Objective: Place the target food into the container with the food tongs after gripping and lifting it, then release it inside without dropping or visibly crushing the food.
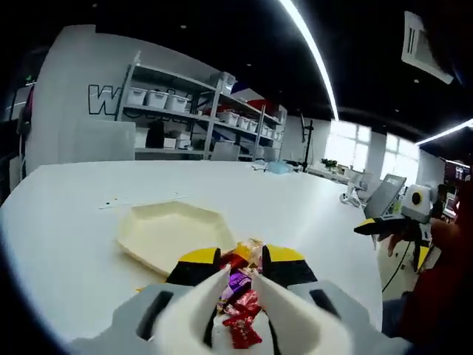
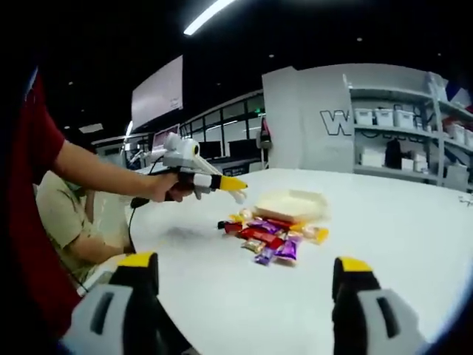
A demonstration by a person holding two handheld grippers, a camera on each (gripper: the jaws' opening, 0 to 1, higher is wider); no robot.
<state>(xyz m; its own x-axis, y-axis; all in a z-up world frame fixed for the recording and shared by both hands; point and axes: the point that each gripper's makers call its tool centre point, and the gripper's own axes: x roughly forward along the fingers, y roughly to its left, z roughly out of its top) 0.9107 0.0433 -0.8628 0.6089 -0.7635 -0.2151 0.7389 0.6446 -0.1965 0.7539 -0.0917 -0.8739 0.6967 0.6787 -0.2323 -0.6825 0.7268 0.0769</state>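
Right now the left gripper point(image 1: 238, 292) hangs low over the wrapped candies point(image 2: 272, 235) piled on the white table point(image 2: 384, 244), jaws nearly together with nothing clamped. Just beside them sits the cream tray point(image 1: 166, 231). Well back, the right gripper point(image 2: 247, 285) is spread wide.

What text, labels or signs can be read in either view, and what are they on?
"W": large outlined letter on the grey wall behind the shelving; the following letters are hidden by the shelves.
Candy wrappers on the white table: any print is too small and blurred to read.
Storage bins on the shelves: no legible labels.
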